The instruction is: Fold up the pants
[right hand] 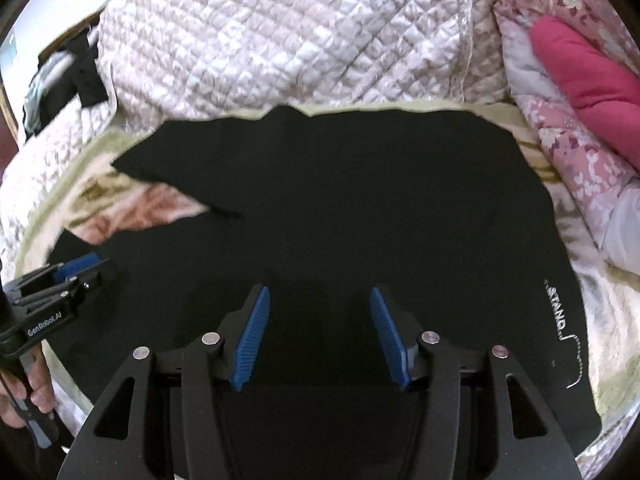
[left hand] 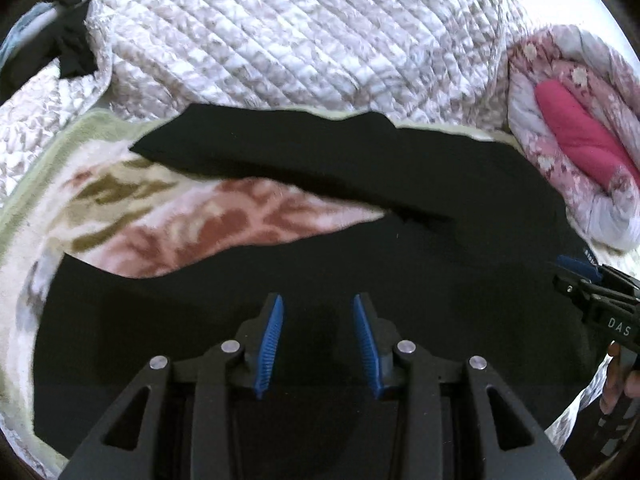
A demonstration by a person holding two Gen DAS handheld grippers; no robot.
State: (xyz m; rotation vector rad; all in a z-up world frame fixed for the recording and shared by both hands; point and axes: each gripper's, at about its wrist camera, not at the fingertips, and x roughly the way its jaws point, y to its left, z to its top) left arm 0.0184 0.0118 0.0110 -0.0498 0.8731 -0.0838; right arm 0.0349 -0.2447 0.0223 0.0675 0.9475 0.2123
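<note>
A quilted white coverlet (left hand: 280,32) lies beside a floral blanket (left hand: 168,232) and pink floral bedding (left hand: 576,120).

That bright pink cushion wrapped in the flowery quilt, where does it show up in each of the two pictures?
Left wrist view: the bright pink cushion sits at the right edge, upper half, inside the folded pink floral quilt.
Right wrist view: the cushion is in the top right corner.
Shared landmark: the black pants spread below and left of it in both.
</note>
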